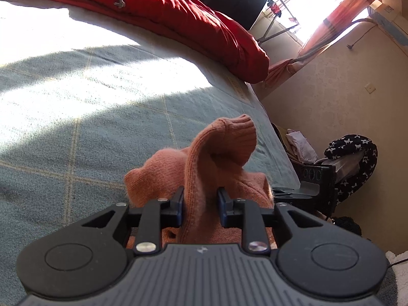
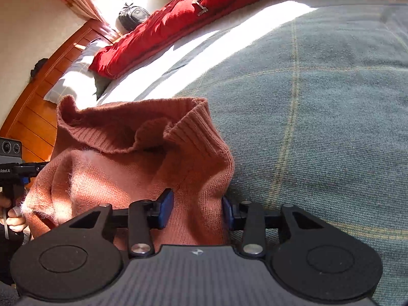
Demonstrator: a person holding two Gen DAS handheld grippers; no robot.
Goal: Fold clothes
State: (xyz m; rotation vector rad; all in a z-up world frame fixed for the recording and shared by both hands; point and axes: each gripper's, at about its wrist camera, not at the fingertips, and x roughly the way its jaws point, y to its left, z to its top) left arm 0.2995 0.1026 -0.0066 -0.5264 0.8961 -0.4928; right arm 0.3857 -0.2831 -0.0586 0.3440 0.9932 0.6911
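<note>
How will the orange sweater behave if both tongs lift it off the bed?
Probably floppy: the orange knit sweater already slumps in folds, and its ribbed cuff droops. Likely light, since the left tongs hold a pinched ridge up. The fuzzy knit should grip the right tongs' pads rather than slip.

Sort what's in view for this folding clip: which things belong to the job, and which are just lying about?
Part of the job:
- orange knit sweater, bunched up
- left gripper, shut on a fold of it
- right gripper, sweater between its jaws
- grey-green checked bedspread, the work surface

Just lying about:
- red quilt
- white pillow
- star-print black fabric
- grey backpack
</note>
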